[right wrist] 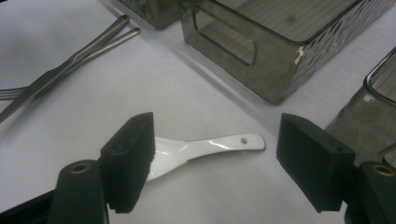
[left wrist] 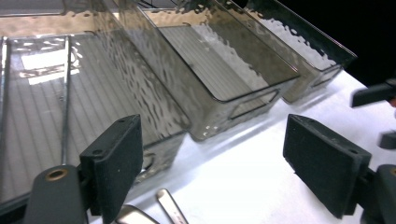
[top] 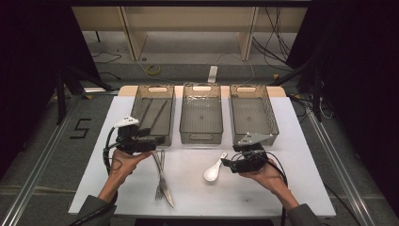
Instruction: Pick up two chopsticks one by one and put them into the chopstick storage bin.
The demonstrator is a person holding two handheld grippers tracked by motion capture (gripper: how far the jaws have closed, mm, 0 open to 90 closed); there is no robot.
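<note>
A glossy white ceramic soup spoon (top: 214,170) lies flat on the white desk (top: 197,193), in front of the middle one of three smoky translucent plastic bins (top: 201,114). The right tool (right wrist: 215,161) hovers just above it, jaws spread apart and empty. Farther left, a steel fork and knife (top: 161,176) lie crossed beside the left tool (left wrist: 212,170), likewise gaping with nothing between its jaws.

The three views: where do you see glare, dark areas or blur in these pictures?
High view: the white table is evenly lit, its surroundings nearly black. Left gripper view: a bright window-like glare lies on the floor of the left bin, and the rippled walls distort what is behind them. Right gripper view: the white spoon shines with highlights; the near jaws look slightly soft.
</note>
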